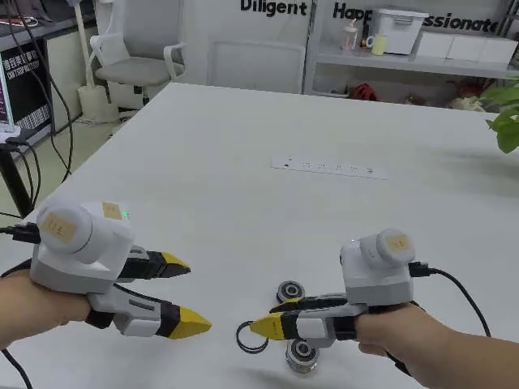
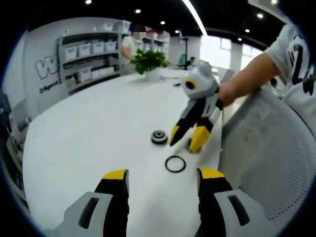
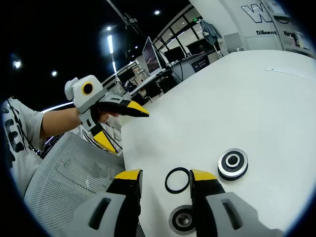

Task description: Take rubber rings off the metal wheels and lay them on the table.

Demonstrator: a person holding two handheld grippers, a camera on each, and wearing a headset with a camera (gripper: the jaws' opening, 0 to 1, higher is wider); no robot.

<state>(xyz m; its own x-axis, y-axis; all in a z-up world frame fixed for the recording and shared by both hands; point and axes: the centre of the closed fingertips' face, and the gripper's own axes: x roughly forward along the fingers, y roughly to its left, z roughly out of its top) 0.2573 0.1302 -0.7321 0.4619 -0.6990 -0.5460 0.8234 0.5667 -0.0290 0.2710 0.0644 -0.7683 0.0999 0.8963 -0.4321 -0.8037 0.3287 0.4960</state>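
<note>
A loose black rubber ring (image 1: 251, 336) lies flat on the white table (image 1: 243, 162) near its front edge. One metal wheel (image 1: 290, 291) sits just behind the ring, and a second wheel (image 1: 302, 355) lies to its right, under my right gripper (image 1: 272, 320). That gripper is open, with its yellow tips just above the ring (image 3: 177, 180) and nothing between them. My left gripper (image 1: 185, 293) hovers open to the left of the ring (image 2: 175, 164), a short way off. In the right gripper view the far wheel (image 3: 232, 164) is beside the ring and the near wheel (image 3: 181, 218) is low between the jaws.
A white power strip (image 1: 328, 168) lies mid-table. A green plant (image 1: 507, 113) stands at the far right edge, and shelves with boxes (image 1: 397, 31) line the back wall. A mesh chair back (image 2: 266, 148) is close to the table's front edge.
</note>
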